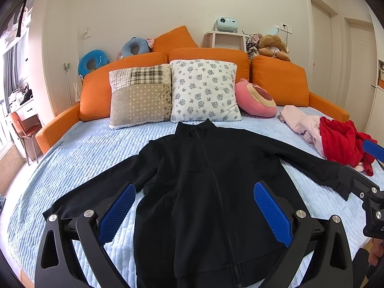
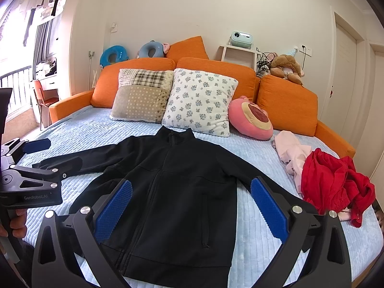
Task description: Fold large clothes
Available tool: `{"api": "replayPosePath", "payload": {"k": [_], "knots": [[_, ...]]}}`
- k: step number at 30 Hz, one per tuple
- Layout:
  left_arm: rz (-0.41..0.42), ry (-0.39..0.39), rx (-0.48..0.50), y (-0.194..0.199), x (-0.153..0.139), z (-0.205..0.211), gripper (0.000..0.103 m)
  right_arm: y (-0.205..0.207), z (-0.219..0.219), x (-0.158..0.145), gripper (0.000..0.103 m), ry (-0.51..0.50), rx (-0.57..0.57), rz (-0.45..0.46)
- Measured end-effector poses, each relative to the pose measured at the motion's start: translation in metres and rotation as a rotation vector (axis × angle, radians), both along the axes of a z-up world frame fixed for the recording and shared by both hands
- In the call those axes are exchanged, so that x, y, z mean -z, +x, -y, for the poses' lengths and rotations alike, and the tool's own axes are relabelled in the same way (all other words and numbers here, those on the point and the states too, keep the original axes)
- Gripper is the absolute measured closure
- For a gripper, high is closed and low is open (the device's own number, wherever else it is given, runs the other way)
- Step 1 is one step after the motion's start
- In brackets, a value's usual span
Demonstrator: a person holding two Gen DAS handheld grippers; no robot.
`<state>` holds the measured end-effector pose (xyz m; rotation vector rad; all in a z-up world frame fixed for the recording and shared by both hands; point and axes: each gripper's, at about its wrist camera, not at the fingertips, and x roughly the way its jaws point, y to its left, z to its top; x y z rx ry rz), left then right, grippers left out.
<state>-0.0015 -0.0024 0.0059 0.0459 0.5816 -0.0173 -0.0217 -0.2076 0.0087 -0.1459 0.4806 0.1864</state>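
A black zip-up jacket (image 1: 206,187) (image 2: 177,192) lies flat and face up on the light blue bedspread (image 1: 79,158) (image 2: 259,218), collar toward the pillows, both sleeves spread out to the sides. My left gripper (image 1: 194,211) hovers open above the jacket's lower front, blue pads wide apart, nothing between them. My right gripper (image 2: 190,210) is open too, above the jacket's hem area, holding nothing. The right gripper shows at the right edge of the left wrist view, near the sleeve cuff (image 1: 340,187). In the right wrist view the left gripper appears at the far left, over the other sleeve (image 2: 72,160).
A red garment (image 1: 343,141) (image 2: 333,182) and a pink one (image 1: 300,120) (image 2: 290,151) lie crumpled at the bed's right side. Two pillows (image 1: 172,91) (image 2: 175,98), a pink plush cushion (image 1: 256,100) and orange backrest cushions (image 1: 280,81) line the head end. A chair (image 1: 26,129) stands left of the bed.
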Motion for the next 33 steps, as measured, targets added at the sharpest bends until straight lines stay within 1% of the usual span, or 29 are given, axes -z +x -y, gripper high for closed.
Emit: {"api": "replayPosePath", "payload": {"k": [1,14,20,26,28,31,33], "knots": [[0.002,0.005,0.004,-0.001,0.007,0.002,0.003,0.001,0.0,0.0,0.005,0.001,-0.001,-0.001],[-0.004,0.006,0.029,0.007,0.004,0.013,0.003,0.002,0.009,0.0,0.005,0.018,0.006,-0.007],[-0.011,-0.002,0.045,0.012,0.01,0.018,0.003,0.007,0.013,0.003,0.005,0.03,0.01,-0.016],[-0.034,0.01,0.096,0.027,0.018,0.044,0.003,0.016,0.032,0.01,0.005,0.049,0.044,-0.017],[-0.032,-0.001,0.119,0.035,0.021,0.055,0.003,0.021,0.042,0.013,0.005,0.047,0.064,-0.013],[-0.028,-0.037,0.154,0.057,0.028,0.075,0.003,0.031,0.064,0.022,0.005,0.053,0.111,-0.025],[-0.032,-0.047,0.172,0.074,0.035,0.089,0.003,0.037,0.081,0.028,0.005,0.059,0.144,-0.036]]}}
